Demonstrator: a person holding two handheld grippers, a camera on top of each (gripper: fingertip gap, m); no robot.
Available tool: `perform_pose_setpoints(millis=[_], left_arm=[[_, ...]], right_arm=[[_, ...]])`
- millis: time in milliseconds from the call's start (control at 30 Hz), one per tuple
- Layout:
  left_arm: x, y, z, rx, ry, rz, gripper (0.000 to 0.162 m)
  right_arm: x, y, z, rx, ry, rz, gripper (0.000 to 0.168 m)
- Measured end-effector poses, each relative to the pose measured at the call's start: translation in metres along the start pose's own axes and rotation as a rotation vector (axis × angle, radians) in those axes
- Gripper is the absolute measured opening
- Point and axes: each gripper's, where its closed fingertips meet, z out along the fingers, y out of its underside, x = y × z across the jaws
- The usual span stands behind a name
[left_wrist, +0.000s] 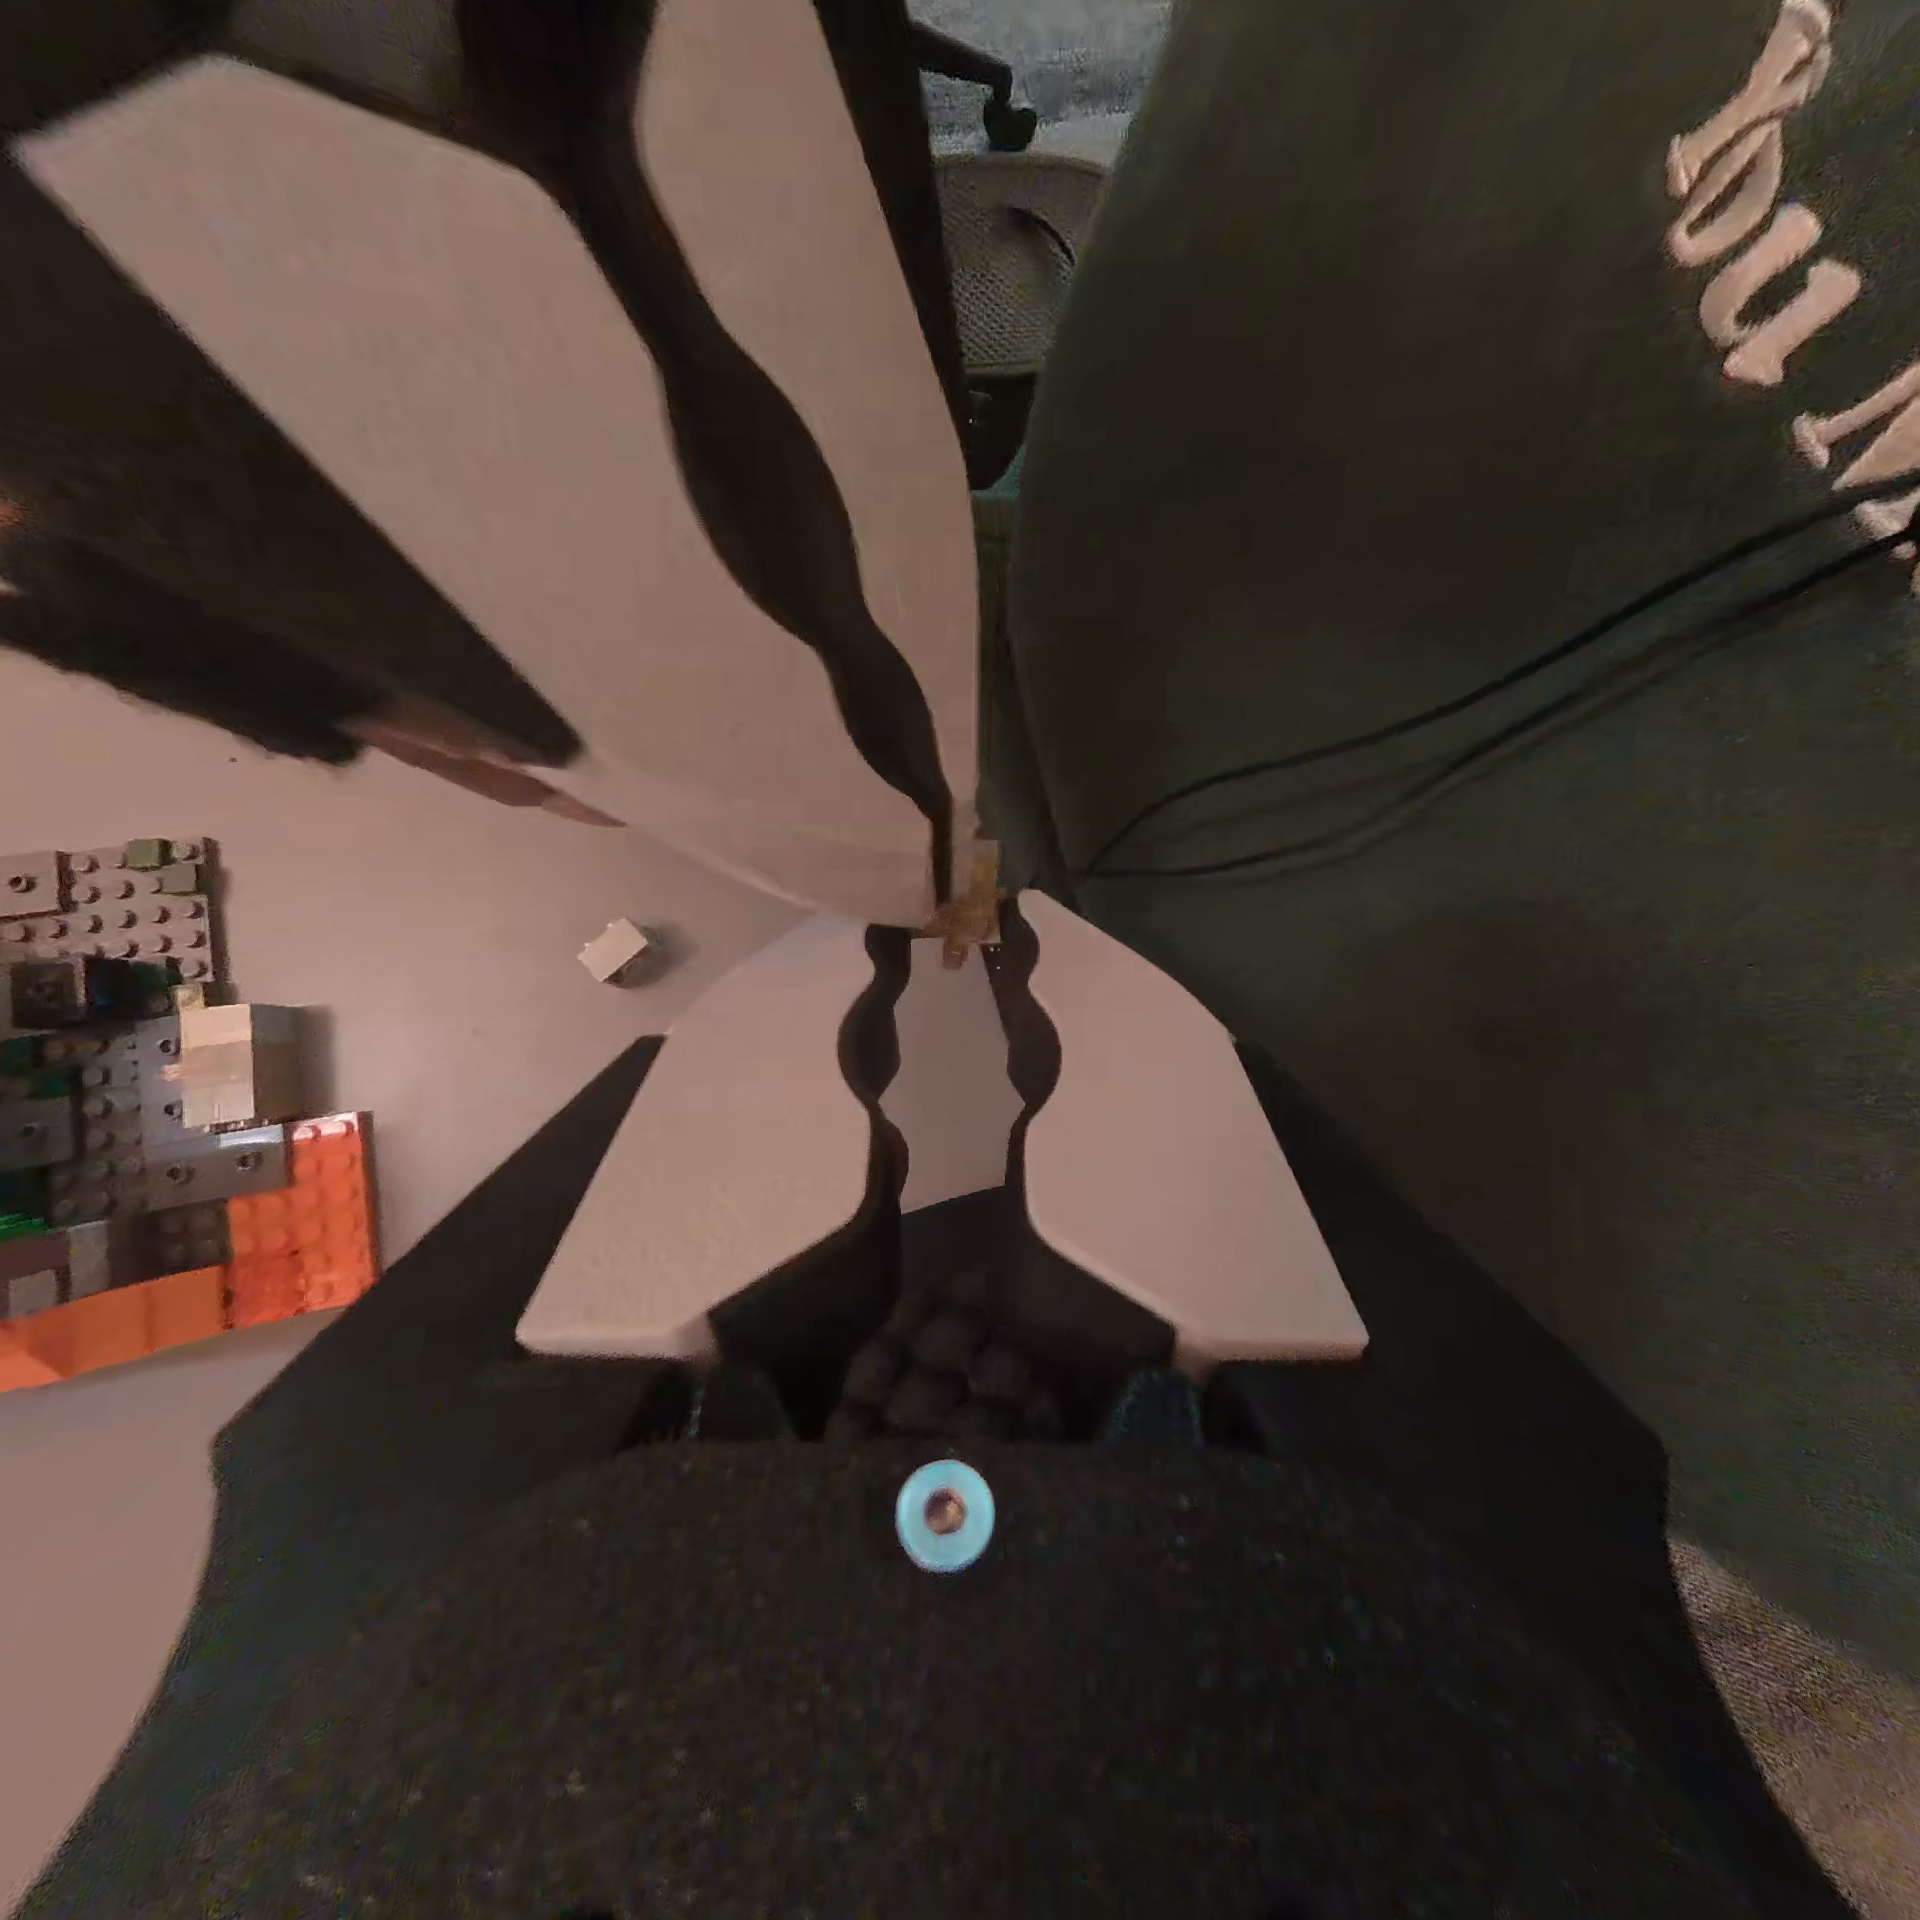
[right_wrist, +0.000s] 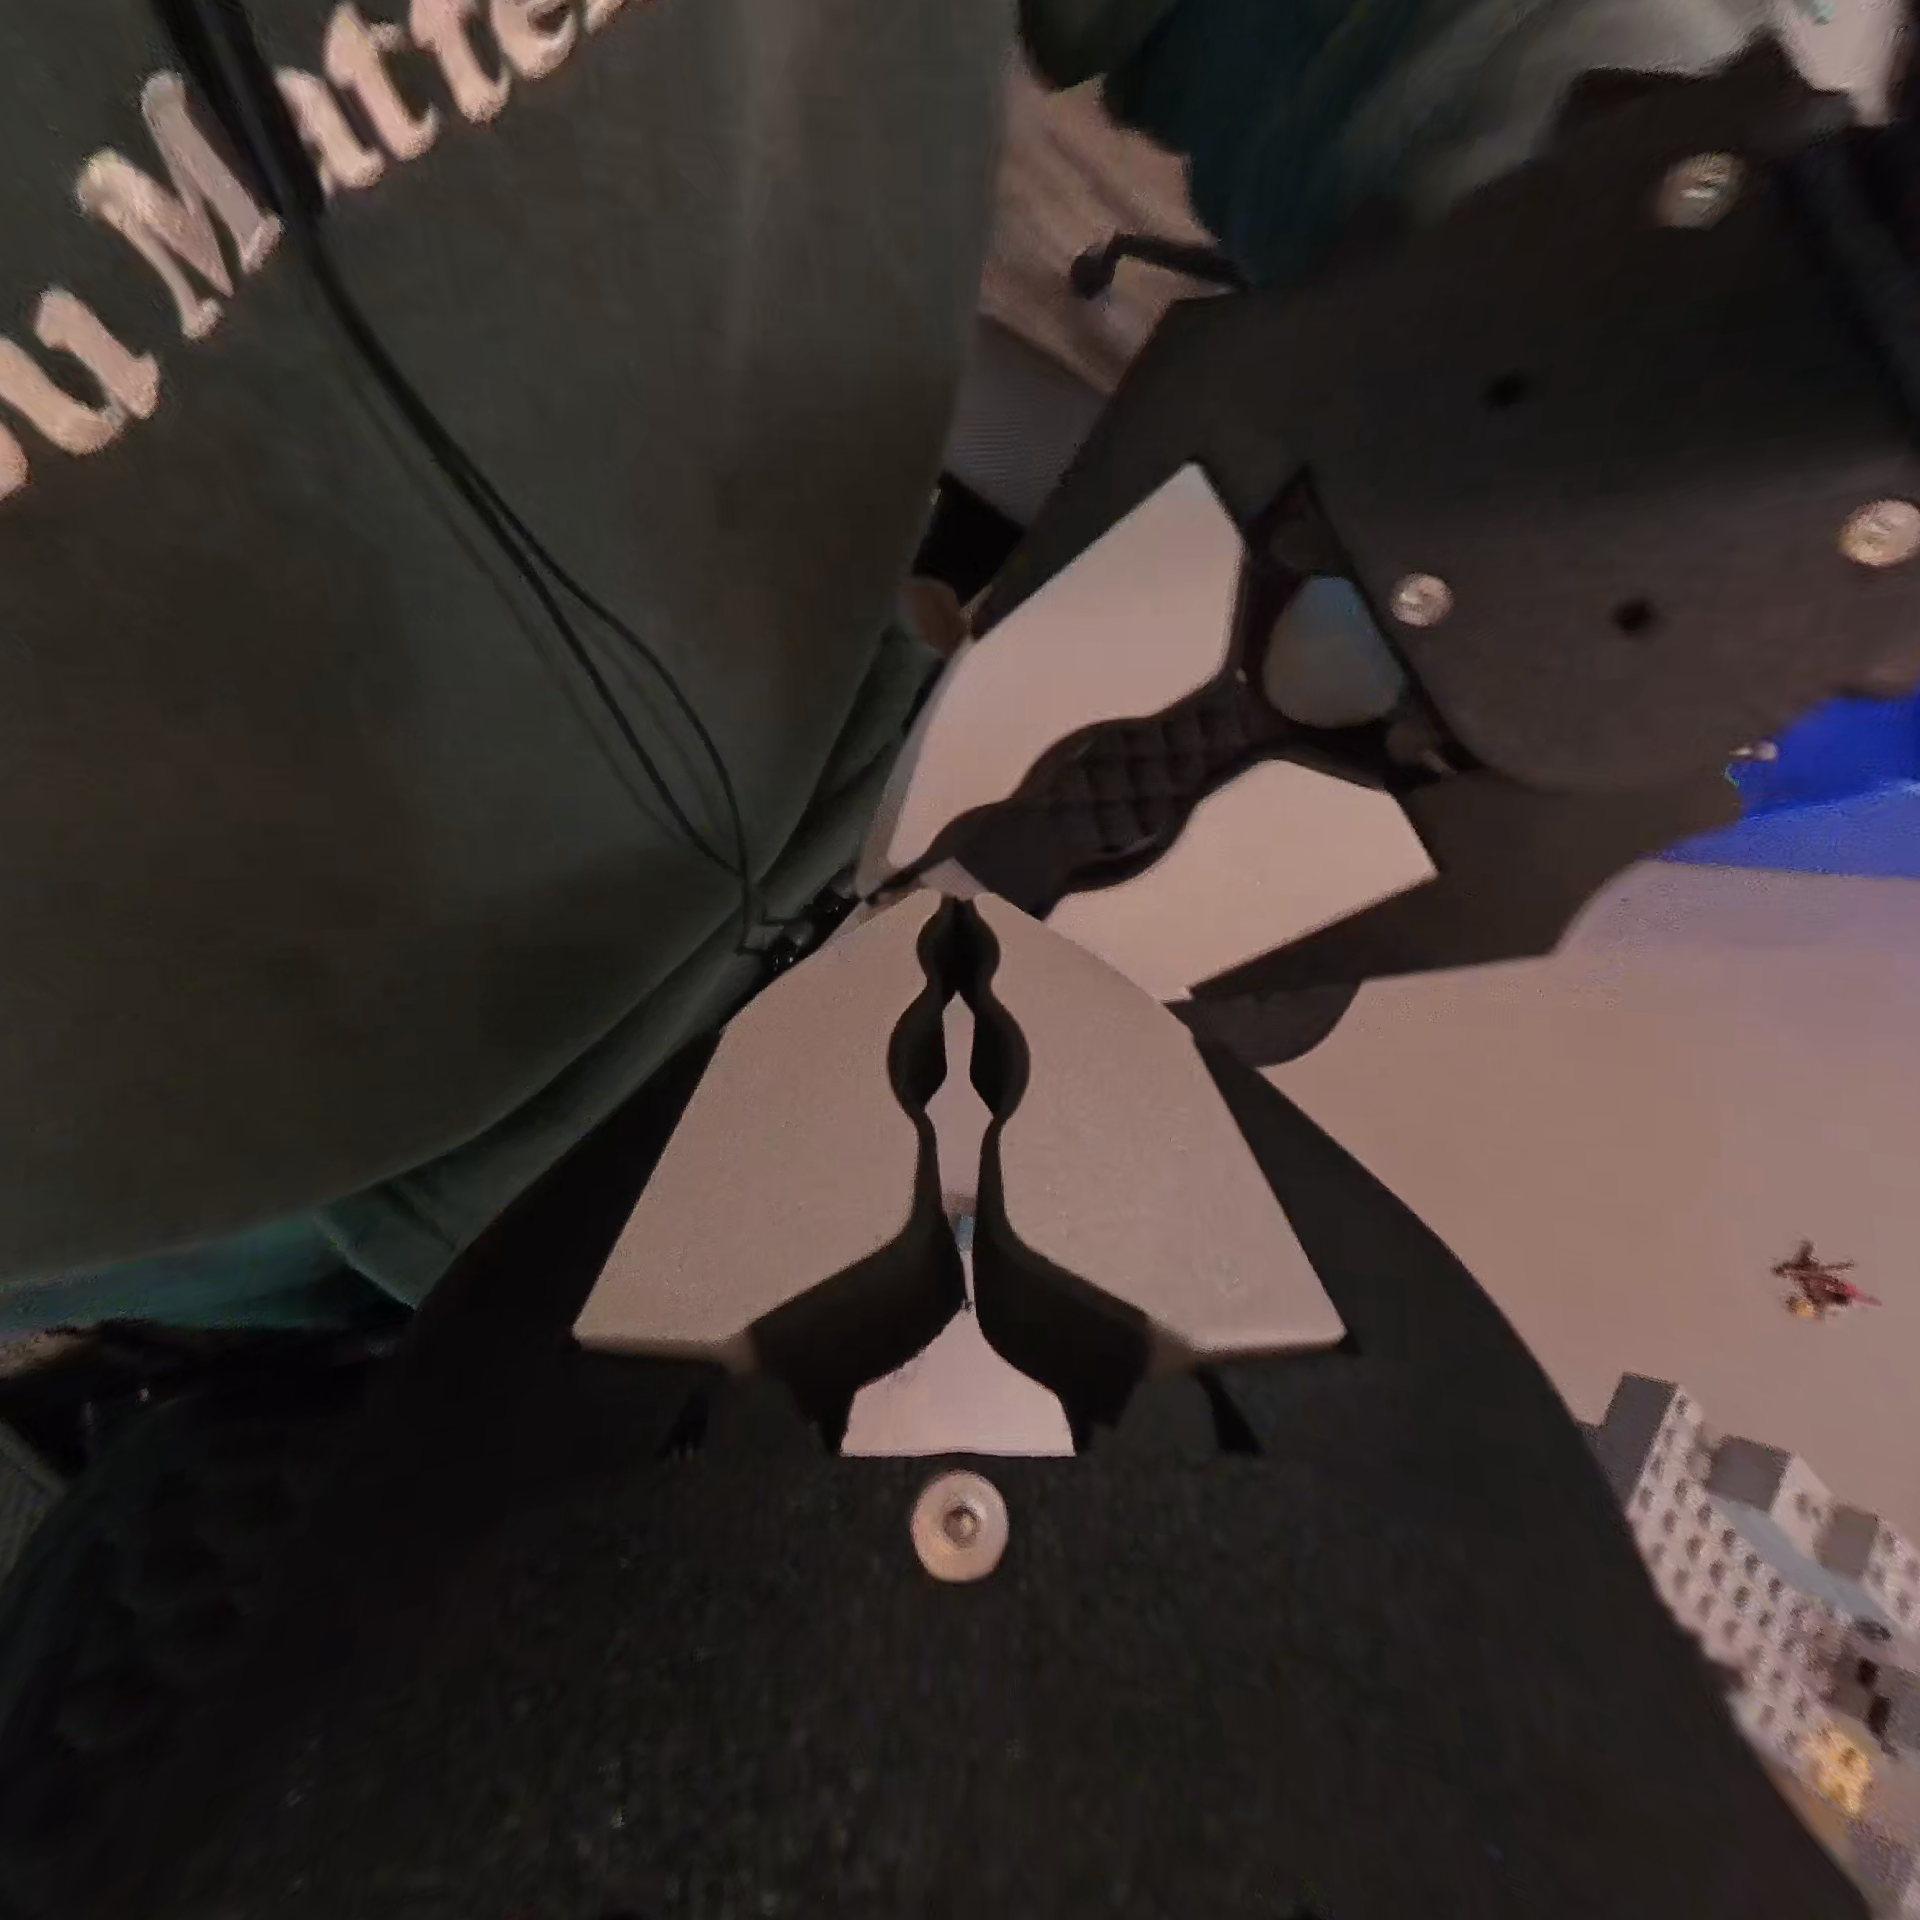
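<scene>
In the left wrist view my left gripper is shut on a small tan piece, held at the very fingertips in the air close to a person's dark green sweatshirt. My right gripper comes in from the upper left with its jaws shut, and its tips meet the tan piece. In the right wrist view the right gripper is shut with nothing showing between its pads. There the left gripper reaches in from the upper right, tip to tip with it. The piece is almost hidden in that view.
A grey and orange brick build lies on the pale table at the left, with a small white brick beside it. In the right wrist view a grey brick build, a small dark red piece and a blue thing lie to the right. Both grippers' tips are close together, under 4 cm apart. The grey brick build is about equally far from each gripper, around 20 cm.
</scene>
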Motion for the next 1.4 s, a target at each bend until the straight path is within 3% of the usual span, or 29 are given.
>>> perform_pose_setpoints(millis=[267,433,833,1100,1167,1267,1400], left_arm=[[0.002,-0.006,-0.002,0.064,0.056,-0.058,0.017],[0.005,-0.010,-0.001,0.080,0.135,-0.097,0.017],[0.011,-0.011,0.002,0.051,0.230,-0.126,0.017],[0.009,-0.019,-0.012,0.219,0.347,-0.266,0.017],[0.009,-0.021,-0.013,0.244,0.367,-0.285,0.017],[0.009,-0.026,-0.017,0.308,0.382,-0.293,0.018],[0.008,-0.027,-0.025,0.375,0.353,-0.274,0.019]], right_arm=[[-0.003,-0.004,-0.013,0.065,0.068,0.027,0.000],[-0.013,-0.004,-0.007,0.027,0.029,0.003,0.015],[-0.022,-0.004,-0.002,0.009,-0.091,0.018,0.008],[-0.014,-0.007,-0.007,0.013,0.036,-0.020,0.017],[-0.011,-0.008,-0.007,0.003,0.081,-0.056,0.011],[-0.009,-0.013,-0.013,0.075,0.072,0.011,0.008],[-0.003,-0.017,-0.028,0.309,0.062,0.219,0.008]])
